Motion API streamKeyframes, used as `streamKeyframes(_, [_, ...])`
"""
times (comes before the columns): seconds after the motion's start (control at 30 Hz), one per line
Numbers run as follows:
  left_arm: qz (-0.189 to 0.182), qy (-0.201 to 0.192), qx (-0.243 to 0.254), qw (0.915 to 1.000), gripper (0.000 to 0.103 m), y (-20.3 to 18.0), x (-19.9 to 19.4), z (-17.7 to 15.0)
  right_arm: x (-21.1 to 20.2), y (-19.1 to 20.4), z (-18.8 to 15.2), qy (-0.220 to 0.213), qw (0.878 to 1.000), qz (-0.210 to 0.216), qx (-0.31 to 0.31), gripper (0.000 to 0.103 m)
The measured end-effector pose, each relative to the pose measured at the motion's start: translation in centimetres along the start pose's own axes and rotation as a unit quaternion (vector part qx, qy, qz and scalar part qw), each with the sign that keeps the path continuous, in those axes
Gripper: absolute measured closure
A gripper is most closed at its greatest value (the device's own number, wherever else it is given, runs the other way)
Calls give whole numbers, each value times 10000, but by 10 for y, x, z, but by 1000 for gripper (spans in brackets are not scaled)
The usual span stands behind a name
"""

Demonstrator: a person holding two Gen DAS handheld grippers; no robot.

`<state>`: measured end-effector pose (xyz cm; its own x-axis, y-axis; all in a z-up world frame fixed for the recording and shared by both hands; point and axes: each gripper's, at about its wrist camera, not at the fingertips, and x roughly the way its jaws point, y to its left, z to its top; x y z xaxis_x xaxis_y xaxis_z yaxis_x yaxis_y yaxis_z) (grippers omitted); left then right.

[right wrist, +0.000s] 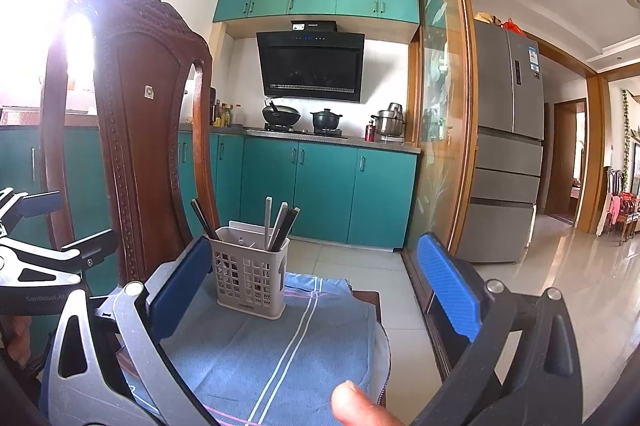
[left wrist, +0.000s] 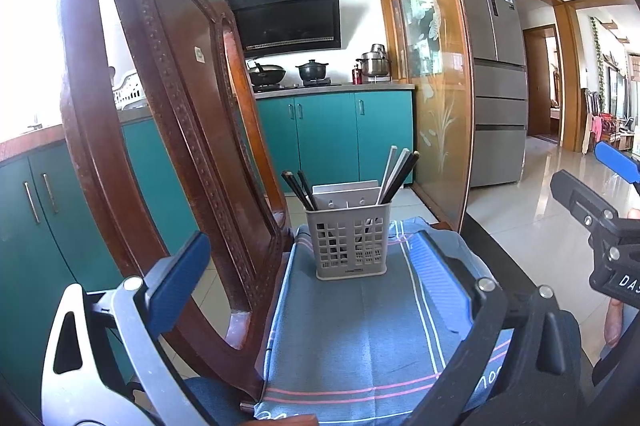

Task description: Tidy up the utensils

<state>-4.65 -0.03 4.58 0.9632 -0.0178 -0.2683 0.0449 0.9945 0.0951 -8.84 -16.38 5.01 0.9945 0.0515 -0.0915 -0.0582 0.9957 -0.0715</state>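
Chopsticks (left wrist: pixel 394 174) stand in a grey slotted holder (left wrist: pixel 348 246) on a blue striped cloth (left wrist: pixel 352 338) over a chair seat; their lower ends are hidden behind the holder's walls. Left gripper (left wrist: pixel 308 278) spread wide, nothing held. Right gripper (right wrist: pixel 316 282) likewise spread, empty, a fingertip cut off at the frame's bottom edge. Carved chair back (left wrist: pixel 168 98) left. Beyond, a stove (right wrist: pixel 296 132) with pots, indistinct.

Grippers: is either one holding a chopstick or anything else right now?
Nothing is held. The left gripper and right gripper are both open and empty; the chopsticks stand in the holder.
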Motion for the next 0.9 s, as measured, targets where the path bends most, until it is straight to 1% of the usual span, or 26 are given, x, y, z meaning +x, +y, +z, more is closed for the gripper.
streamKeyframes(0.43, [-134, 37, -59, 9999, 4, 3, 4, 0, 7, 5, -1, 54, 10000, 12, -70, 3])
streamKeyframes(0.7, [-81, 76, -79, 9999, 4, 1, 7, -2, 15, 3, -6, 170, 9998, 66, -1, 3])
streamKeyframes(0.77, [-122, 145, -91, 9998, 4, 0, 10, -3, 27, -2, -11, 339, 9992, 90, 186, 3])
streamKeyframes(0.8, [-143, 193, -98, 9997, 4, 1, 12, -2, 37, -5, -15, 494, 9983, 82, 311, 3])
streamKeyframes(0.83, [-169, 274, -117, 9994, 4, 0, 15, -4, 57, -11, -24, 821, 9955, 65, 475, 3])
streamKeyframes(0.9, [-320, 561, -188, 9977, 4, -1, 25, -8, 104, -20, -48, 1692, 9833, -18, 665, 3])
